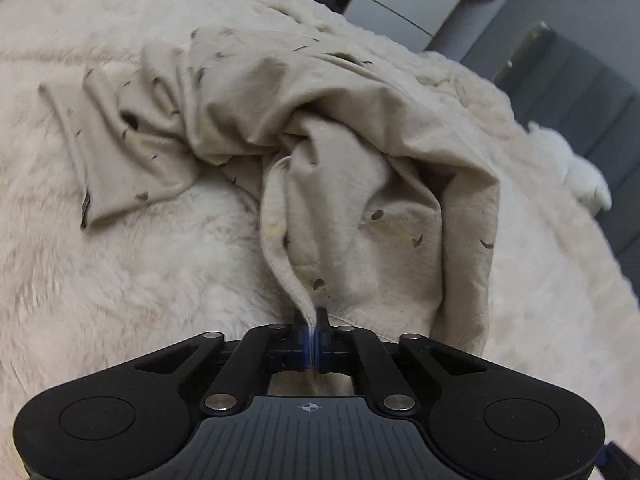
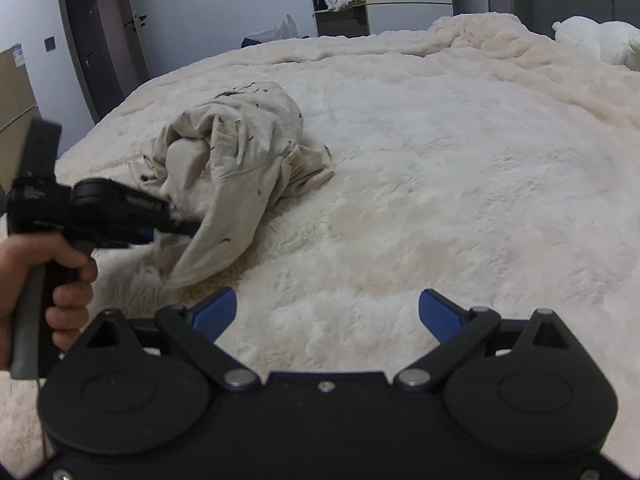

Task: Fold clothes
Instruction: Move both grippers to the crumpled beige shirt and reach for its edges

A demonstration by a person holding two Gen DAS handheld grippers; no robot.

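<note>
The beige garment point(image 2: 232, 168) lies bunched toward the bed's point(image 2: 440, 200) left edge, one hem pinched in the left gripper point(image 1: 311, 318), while the right gripper point(image 2: 327, 314), spread wide and empty, hovers farther off to its right.

Garment point(image 2: 236, 168) on blanket point(image 2: 440, 200), plush toy point(image 2: 600, 40) behind.

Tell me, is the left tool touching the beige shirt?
Touching. The left wrist view shows the left tool shut on a fold of the beige shirt, with cloth pinched between its fingers.
</note>
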